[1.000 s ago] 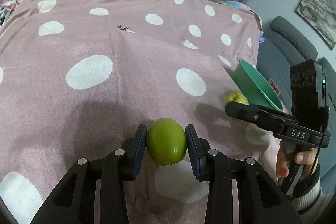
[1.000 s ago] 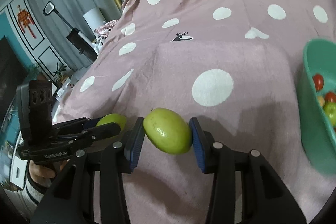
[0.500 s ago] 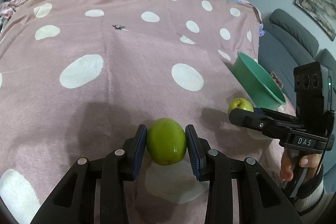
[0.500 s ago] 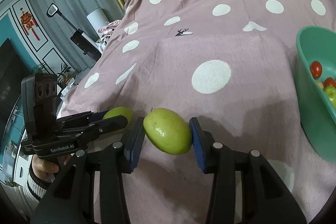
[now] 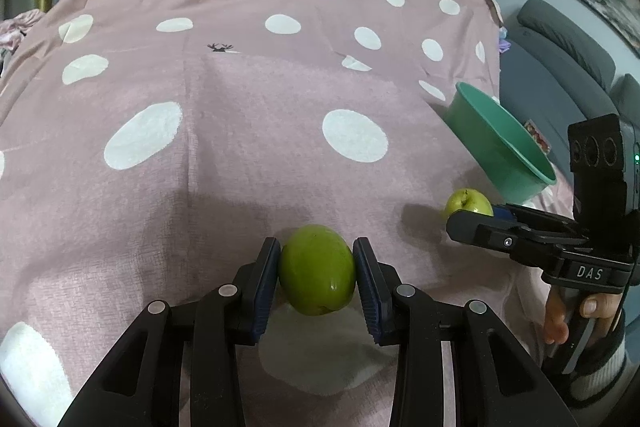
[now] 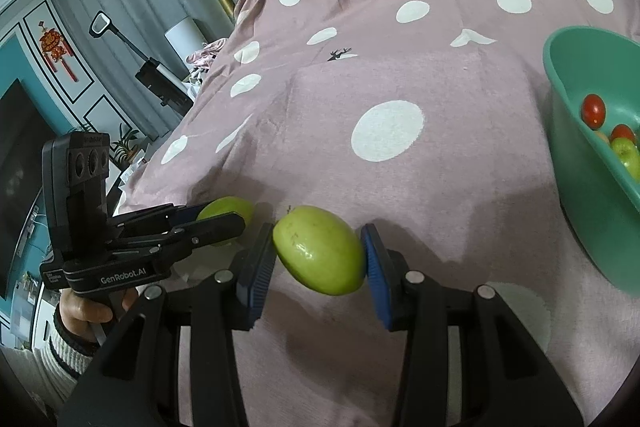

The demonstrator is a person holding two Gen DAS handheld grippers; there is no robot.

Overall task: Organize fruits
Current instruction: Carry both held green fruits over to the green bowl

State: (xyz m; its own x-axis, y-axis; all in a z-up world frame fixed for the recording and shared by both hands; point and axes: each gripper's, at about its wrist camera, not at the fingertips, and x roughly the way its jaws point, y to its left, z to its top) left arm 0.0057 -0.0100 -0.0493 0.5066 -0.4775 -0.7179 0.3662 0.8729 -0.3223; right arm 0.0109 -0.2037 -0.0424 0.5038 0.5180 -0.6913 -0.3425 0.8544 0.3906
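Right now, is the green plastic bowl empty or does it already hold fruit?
Not empty. The green plastic bowl holds two red tomatoes and a green fruit; the rest is cut off.

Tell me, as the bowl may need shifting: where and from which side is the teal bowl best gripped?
Pinch the near rim of the teal bowl from above, one finger inside, one outside. Its wall is thin and flared, its top open, and the fruits lie low inside, leaving the rim free.
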